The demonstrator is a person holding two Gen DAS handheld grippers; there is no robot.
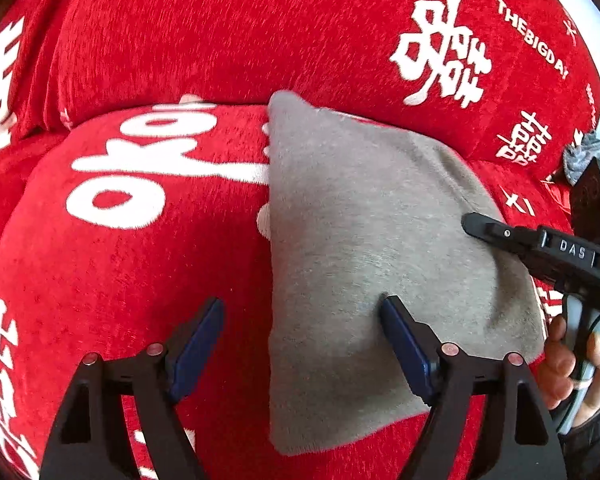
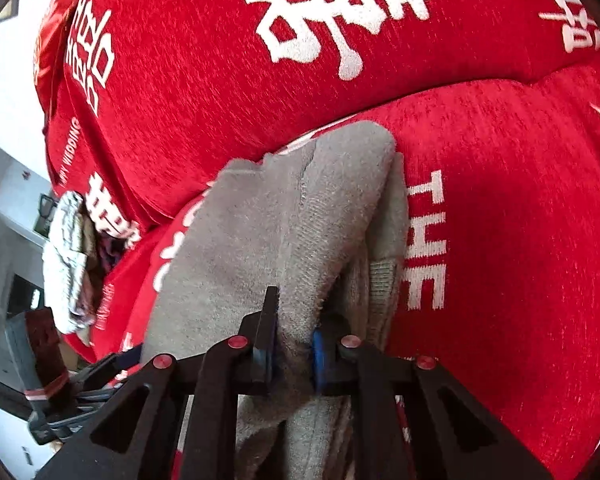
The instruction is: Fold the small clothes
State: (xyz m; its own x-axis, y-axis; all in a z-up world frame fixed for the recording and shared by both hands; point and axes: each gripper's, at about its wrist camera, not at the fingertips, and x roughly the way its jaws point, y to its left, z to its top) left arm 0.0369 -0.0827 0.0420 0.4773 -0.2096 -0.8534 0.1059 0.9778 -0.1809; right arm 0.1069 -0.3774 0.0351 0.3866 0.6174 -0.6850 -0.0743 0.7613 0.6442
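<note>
- Lying flat on the red sofa cover [image 1: 148, 272], a grey garment [image 1: 364, 240], folded over with a straight edge down its left side.
- Hovering just over that cloth, the left gripper [image 1: 302, 320], jaws spread wide and empty; one blue-padded finger above grey fabric, the other above the red cover.
- Pinching a bunched fold at the garment's near end, the right gripper [image 2: 294, 336], jaws narrowed tight on the cloth, grey fabric [image 2: 284, 216] squeezed between the pads.
- Reaching in from the right edge of the left wrist view, that same right gripper [image 1: 476, 222], gripped below by a hand [image 1: 580, 364].
- Piled at the sofa's far end, more crumpled clothes [image 2: 66, 264], well apart from the grey piece.
</note>
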